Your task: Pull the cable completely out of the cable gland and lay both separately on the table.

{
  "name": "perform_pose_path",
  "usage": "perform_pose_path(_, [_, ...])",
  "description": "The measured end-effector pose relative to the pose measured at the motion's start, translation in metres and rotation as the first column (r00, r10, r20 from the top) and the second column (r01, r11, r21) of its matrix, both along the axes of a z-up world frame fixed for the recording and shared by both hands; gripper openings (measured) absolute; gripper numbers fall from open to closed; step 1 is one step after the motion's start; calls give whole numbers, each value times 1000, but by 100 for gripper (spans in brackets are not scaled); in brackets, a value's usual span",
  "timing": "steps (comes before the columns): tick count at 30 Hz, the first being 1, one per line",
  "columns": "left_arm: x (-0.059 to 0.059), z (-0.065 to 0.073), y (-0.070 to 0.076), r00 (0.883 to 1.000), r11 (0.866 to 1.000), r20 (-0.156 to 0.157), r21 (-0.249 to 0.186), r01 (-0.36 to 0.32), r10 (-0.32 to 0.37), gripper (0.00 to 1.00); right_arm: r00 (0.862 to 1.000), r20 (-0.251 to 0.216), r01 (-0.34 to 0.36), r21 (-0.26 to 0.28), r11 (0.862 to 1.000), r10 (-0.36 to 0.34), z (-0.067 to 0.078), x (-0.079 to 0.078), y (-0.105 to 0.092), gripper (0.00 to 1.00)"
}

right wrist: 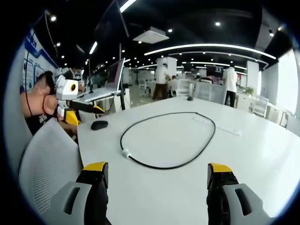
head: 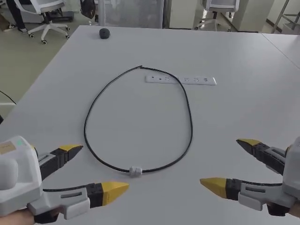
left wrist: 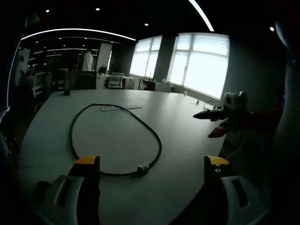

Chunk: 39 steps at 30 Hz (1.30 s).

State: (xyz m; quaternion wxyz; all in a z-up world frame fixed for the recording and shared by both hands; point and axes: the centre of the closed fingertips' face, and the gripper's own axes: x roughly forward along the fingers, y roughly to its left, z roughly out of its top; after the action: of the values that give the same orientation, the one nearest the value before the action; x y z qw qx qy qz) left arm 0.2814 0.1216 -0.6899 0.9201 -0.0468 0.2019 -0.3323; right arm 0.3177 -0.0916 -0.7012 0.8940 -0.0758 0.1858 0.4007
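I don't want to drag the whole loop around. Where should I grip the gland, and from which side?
Probably take the gland across its short white body, coming down from the near side with the open left gripper. It lies flat at the loop's nearest point and the cable leaves both its ends, so only its sides are free.

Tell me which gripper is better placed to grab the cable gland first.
Left, probably. The cable gland lies just beyond the left gripper, whose open jaws frame it in its own view; the right gripper sits farther off.
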Motion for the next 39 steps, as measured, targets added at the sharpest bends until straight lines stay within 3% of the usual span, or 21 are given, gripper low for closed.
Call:
perform_pose_path(13, [2,-6,-1,1000,1000,-5,2,7,-7,92,999,-7,-51,-24,998,50,-4,2,10,83])
perform_pose_path(18, [3,-7,-2,1000,1000,-6,-2,8,-8,91,994,3,-105,-67,992,106,-8,3,18,81])
perform_pose_path(20, [3,-8,-3,1000,1000,-7,0,12,-12,91,990,-19,-144,-76,987,143,-11,0,23,76])
perform_pose_path(27, [4,-8,-6,1000,1000,0,4,27,-27,91,974,-10,-224,-144,964,225,-12,5,37,67])
perform_pose_path(33, [4,-7,-9,999,999,9,6,35,-35,90,958,-36,-285,-202,937,284,-19,9,46,49])
perform_pose_path(39, [2,-5,-11,999,999,17,11,44,-44,91,938,-49,-343,-245,907,342,-26,13,61,50])
